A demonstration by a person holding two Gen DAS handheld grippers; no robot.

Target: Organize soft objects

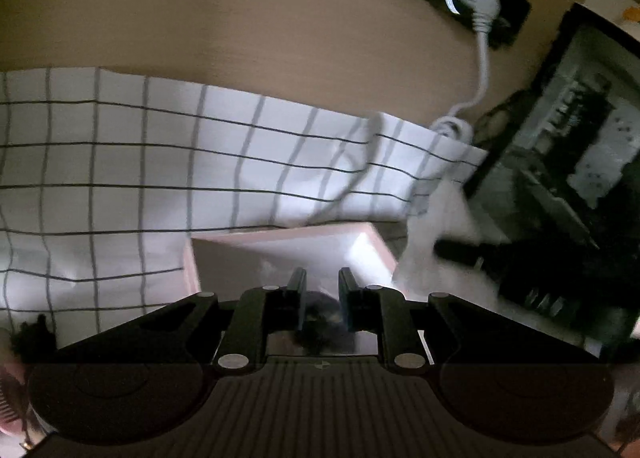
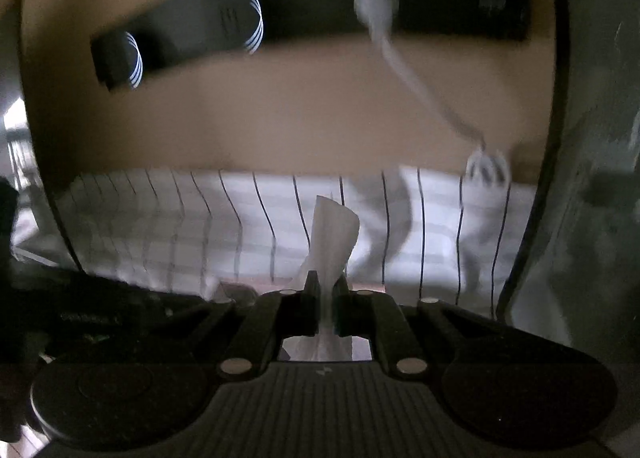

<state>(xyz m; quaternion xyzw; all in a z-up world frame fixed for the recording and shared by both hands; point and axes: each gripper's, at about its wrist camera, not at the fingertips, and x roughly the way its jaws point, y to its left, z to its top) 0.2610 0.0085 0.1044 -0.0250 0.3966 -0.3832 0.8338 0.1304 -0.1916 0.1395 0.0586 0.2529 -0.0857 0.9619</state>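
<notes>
in your left wrist view the left gripper (image 1: 322, 284) pinches a dark fuzzy object (image 1: 325, 322) over the pink box (image 1: 280, 246), before the checked cloth (image 1: 120, 162). in your right wrist view the right gripper (image 2: 326, 284) is clamped on a white tissue (image 2: 334, 234).
</notes>
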